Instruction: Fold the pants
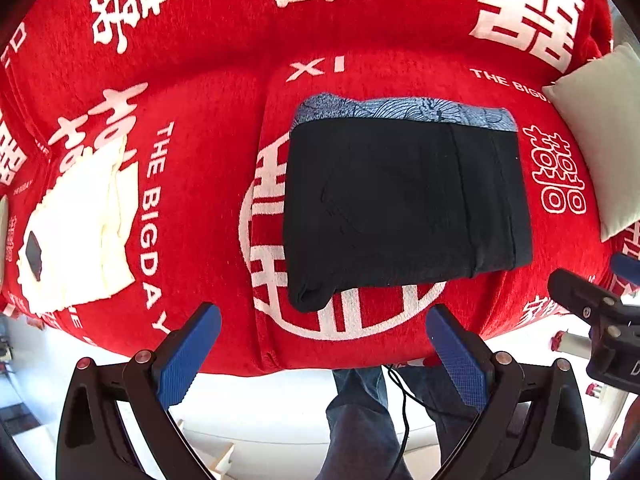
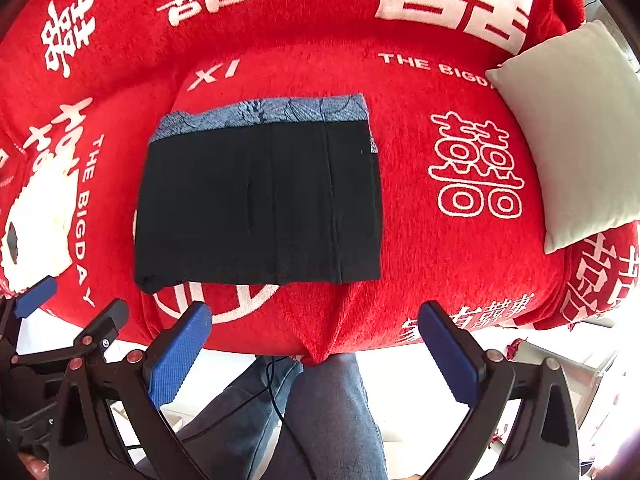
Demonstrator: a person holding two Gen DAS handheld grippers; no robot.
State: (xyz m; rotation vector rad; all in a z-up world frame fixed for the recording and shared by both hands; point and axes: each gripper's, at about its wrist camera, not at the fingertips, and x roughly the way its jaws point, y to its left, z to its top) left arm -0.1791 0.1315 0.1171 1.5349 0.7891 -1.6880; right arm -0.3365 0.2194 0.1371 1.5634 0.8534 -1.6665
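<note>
Red sofa cover [image 1: 208, 92] with white characters; pale cushion [image 2: 576, 128] at right; floor [image 1: 260, 408] possibly white.

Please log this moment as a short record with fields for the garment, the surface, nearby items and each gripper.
garment: black pants, folded into a compact rectangle, blue-grey patterned waistband at the far edge
surface: red sofa cover with white characters
nearby: pale cushion to the right, white cloth to the left
left gripper: open, empty, held off the pants at the sofa's front edge
right gripper: open, empty, likewise clear of the pants
</note>
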